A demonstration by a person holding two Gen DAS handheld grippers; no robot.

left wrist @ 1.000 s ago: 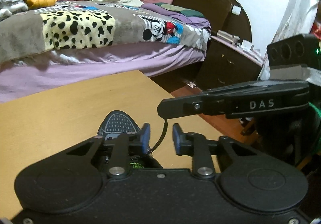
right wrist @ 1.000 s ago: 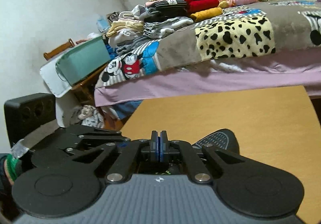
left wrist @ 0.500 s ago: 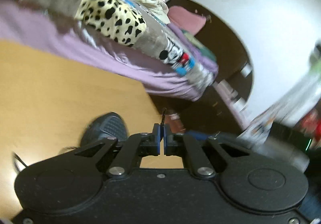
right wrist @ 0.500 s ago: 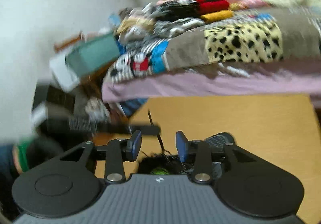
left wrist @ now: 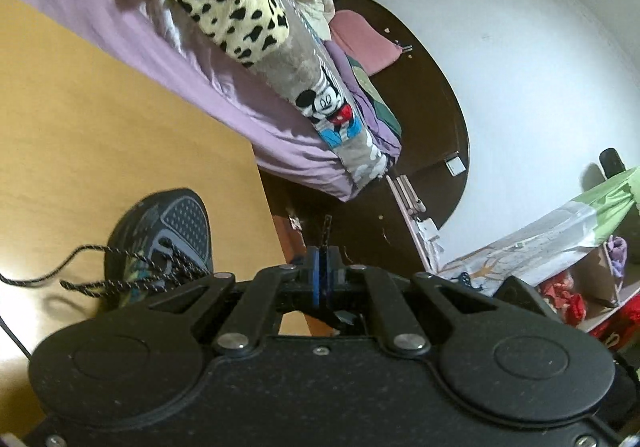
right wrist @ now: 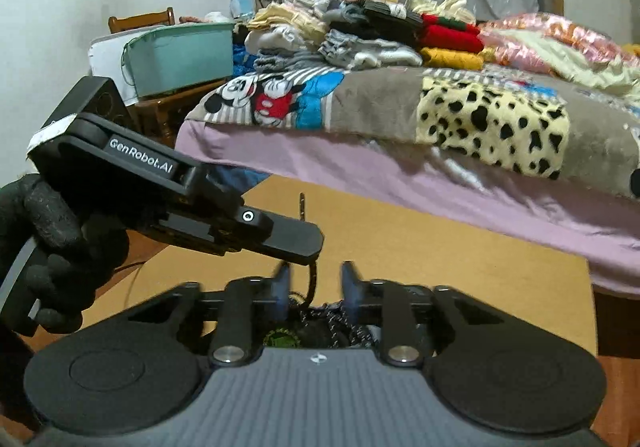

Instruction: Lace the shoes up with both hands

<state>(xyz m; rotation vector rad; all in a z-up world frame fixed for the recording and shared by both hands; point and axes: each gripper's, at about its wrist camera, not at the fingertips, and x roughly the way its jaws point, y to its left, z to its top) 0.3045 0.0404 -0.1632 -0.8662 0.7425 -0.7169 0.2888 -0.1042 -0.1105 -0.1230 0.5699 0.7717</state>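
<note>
So the shoe (left wrist: 160,243) is sitting on the wooden counter (left wrist: 100,119), close to the edge, toe pointing off toward the bed (left wrist: 256,115). It's dark with a mesh toe, and the black speckled lace (left wrist: 96,283) is a loose tangle over the eyelets, one end trailing out across the counter. We've got our left gripper (left wrist: 321,267) clenched on the other lace end, whose tip pokes up just past the blue pads. In the right wrist view that same gripper comes in from the left, held in a black-gloved hand (right wrist: 52,247), with the lace hanging down from its tip. Our right gripper (right wrist: 314,287) has just been closing; its fingers still stand apart either side of that hanging lace, not pinching it. Folded clothes (right wrist: 360,35) are piled on the bed behind.
</note>
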